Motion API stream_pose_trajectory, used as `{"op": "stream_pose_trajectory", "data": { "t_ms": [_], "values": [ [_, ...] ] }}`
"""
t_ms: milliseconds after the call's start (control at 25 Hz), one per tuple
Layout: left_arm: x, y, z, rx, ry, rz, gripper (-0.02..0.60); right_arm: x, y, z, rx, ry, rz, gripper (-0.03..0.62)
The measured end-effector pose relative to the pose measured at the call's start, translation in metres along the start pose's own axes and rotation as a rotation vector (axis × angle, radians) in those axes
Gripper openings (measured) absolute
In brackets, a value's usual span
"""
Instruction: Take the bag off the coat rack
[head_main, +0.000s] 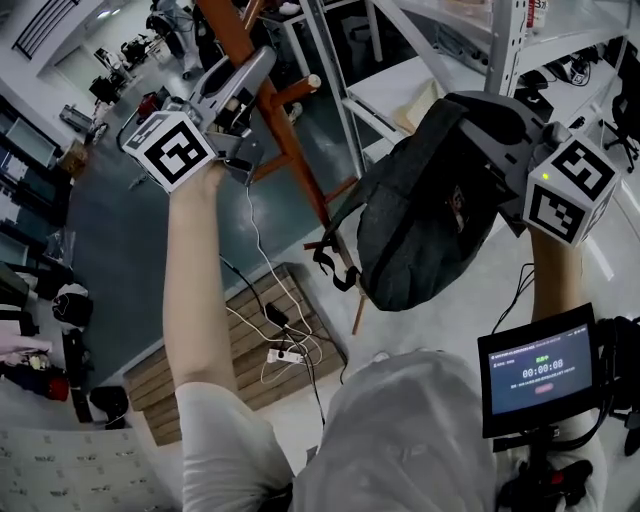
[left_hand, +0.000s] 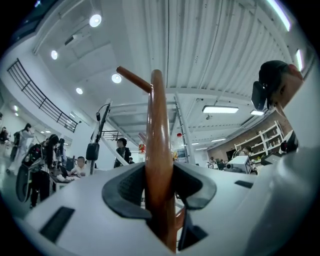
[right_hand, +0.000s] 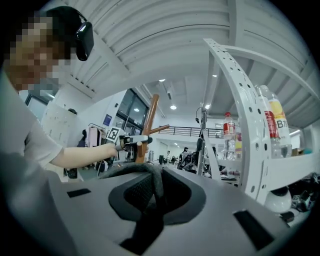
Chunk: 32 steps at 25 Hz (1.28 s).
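Note:
A brown wooden coat rack pole (head_main: 290, 140) runs down the middle of the head view. My left gripper (head_main: 250, 85) is shut on that pole; in the left gripper view the pole (left_hand: 159, 150) fills the gap between the pads of the left gripper (left_hand: 160, 185), with a peg (left_hand: 132, 79) above. A dark grey backpack (head_main: 430, 210) hangs right of the pole from my right gripper (head_main: 465, 105). In the right gripper view the right gripper (right_hand: 157, 187) is shut on the bag's grey top strap (right_hand: 156, 180). Loose bag straps (head_main: 335, 262) dangle near a lower rack strut.
White metal shelving (head_main: 510, 40) stands close behind the bag, with bottles (right_hand: 272, 125) on it. On the floor below lies a wooden pallet (head_main: 200, 375) with a power strip (head_main: 285, 355) and cables. A small screen (head_main: 540, 370) sits at lower right. Several people (left_hand: 50, 155) are far off.

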<state>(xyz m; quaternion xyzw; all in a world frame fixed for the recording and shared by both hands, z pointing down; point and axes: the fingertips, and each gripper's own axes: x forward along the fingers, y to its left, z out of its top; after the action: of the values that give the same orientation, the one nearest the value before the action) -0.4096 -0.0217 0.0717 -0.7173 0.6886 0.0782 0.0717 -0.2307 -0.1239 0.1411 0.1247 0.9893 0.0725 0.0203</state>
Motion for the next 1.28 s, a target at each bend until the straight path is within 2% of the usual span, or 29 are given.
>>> {"op": "stream_pose_trajectory", "data": {
  "t_ms": [80,280,400,760,880,960,1120,1280],
  "values": [
    [-0.004,0.0,-0.001,0.021,0.003,0.013,0.147,-0.004,0.003,-0.005,0.004,0.004,-0.006,0.046],
    [-0.021,0.002,0.004,0.048,0.006,0.049,0.286,-0.015,0.001,-0.011,0.019,0.007,-0.034,0.046],
    [-0.035,-0.005,0.008,0.067,-0.005,0.06,0.331,-0.017,0.002,-0.016,0.026,0.008,-0.042,0.046],
    [-0.099,-0.047,0.002,0.205,-0.018,0.124,0.336,-0.032,0.003,-0.035,0.059,0.021,-0.076,0.046],
    [-0.117,-0.068,-0.014,0.28,0.015,0.151,0.336,-0.046,0.006,-0.042,0.073,0.029,-0.104,0.046],
    [-0.121,-0.081,-0.025,0.303,0.03,0.16,0.336,-0.054,0.009,-0.043,0.072,0.035,-0.108,0.046],
    [-0.117,-0.101,-0.068,0.285,0.064,0.131,0.336,-0.068,0.014,-0.058,0.076,0.056,-0.134,0.046],
    [-0.107,-0.123,-0.123,0.242,0.131,0.031,0.336,-0.09,0.016,-0.075,0.098,0.086,-0.18,0.046]
  ]
}}
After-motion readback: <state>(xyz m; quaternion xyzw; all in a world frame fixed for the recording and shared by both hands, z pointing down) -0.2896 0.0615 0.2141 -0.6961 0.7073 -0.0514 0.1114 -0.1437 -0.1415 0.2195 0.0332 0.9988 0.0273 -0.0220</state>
